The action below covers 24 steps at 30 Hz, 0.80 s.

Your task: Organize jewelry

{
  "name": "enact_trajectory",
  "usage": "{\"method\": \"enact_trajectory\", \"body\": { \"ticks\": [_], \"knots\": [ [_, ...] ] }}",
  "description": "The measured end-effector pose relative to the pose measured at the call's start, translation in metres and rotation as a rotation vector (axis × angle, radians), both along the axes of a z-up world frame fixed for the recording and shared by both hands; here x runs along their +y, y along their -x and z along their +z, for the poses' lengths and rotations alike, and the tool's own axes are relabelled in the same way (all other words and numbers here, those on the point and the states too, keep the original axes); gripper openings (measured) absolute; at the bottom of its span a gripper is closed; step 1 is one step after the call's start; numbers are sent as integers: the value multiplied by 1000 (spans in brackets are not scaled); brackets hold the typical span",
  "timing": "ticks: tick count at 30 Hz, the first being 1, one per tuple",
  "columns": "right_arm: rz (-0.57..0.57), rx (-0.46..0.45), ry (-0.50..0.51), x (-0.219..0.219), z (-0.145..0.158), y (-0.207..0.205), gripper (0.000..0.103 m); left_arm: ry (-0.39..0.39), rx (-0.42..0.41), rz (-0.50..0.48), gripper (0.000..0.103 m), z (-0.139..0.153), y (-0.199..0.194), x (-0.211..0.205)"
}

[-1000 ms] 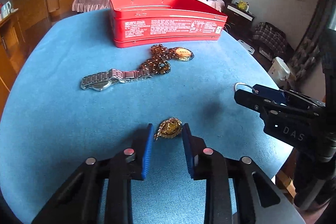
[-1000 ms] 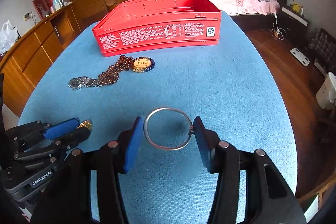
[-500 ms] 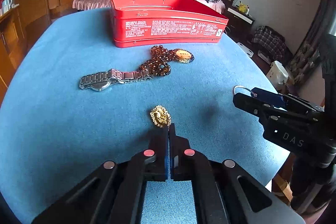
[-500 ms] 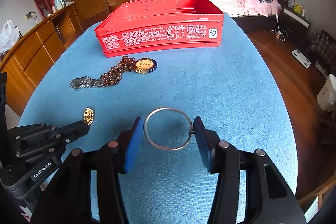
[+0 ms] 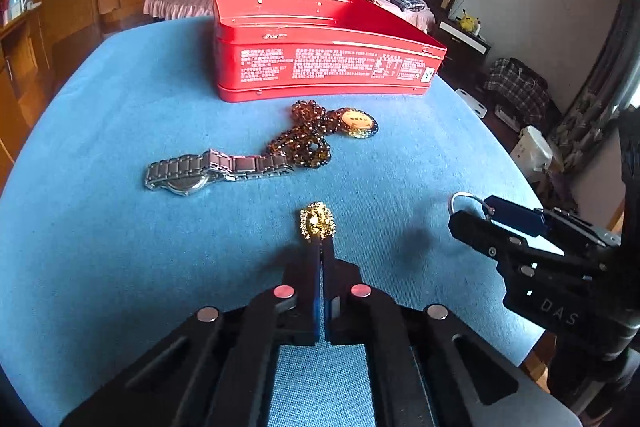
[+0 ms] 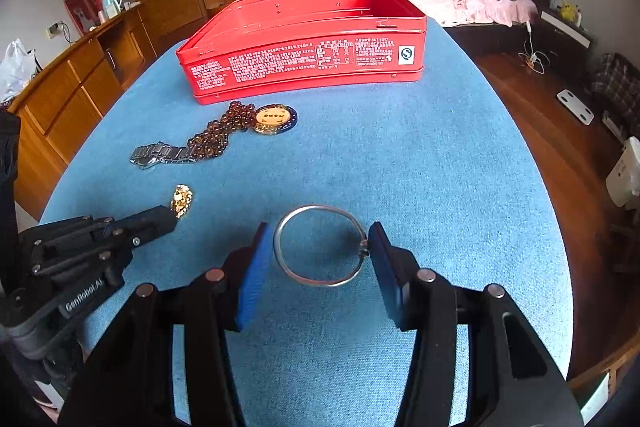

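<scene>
The red tin [image 6: 304, 43] stands open at the far side of the blue tablecloth [image 6: 420, 167], and everything else lies on the near side of it. Just in front of the tin is a string of brown beads [image 5: 308, 139] with a round gold medallion [image 5: 356, 121] at its end. The beads touch the strap of a steel watch [image 5: 200, 173], which lies further from the tin and off to the left.

Nearer still, well apart from the tin, the left gripper [image 5: 321, 247] has its jaws pressed together. A small gold ornament [image 5: 317, 223] sits at the very tips, and it looks pinched by its near edge, though the contact itself is hard to make out; the right wrist view shows the same piece [image 6: 182, 200] right at the end of the closed fingers.

To the right of that, also well clear of the tin, the right gripper [image 6: 320, 255] is partly open around a silver bangle [image 6: 320, 245]. The blue pads [image 6: 252, 275] bear on opposite sides of the ring, which is held roughly flat above the cloth.
</scene>
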State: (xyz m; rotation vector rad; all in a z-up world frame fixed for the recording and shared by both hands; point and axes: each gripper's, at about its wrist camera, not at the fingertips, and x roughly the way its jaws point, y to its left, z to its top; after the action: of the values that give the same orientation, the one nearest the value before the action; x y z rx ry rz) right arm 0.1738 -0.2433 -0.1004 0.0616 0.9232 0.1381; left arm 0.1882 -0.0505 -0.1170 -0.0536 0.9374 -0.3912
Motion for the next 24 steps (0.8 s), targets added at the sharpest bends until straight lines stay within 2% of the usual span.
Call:
{"method": "enact_trajectory", "body": {
  "ticks": [12, 16, 18, 19, 20, 24],
  "knots": [
    [39, -22, -7, 8, 6, 3, 48, 18, -62, 27, 1, 14, 10, 9],
    [44, -12, -3, 12, 3, 1, 48, -22, -41, 2, 1, 10, 6, 6],
    [45, -6, -3, 13, 2, 1, 48, -43, -28, 0, 20, 8, 5, 4],
    [45, -5, -2, 12, 2, 0, 48, -51, -29, 4, 37, 7, 4, 3],
    [44, -6, -1, 12, 2, 0, 48, -60, -45, 8, 43, 8, 5, 2],
    [41, -7, -2, 11, 2, 0, 48, -71, -49, -7, 43, 9, 1, -5]
  ]
}}
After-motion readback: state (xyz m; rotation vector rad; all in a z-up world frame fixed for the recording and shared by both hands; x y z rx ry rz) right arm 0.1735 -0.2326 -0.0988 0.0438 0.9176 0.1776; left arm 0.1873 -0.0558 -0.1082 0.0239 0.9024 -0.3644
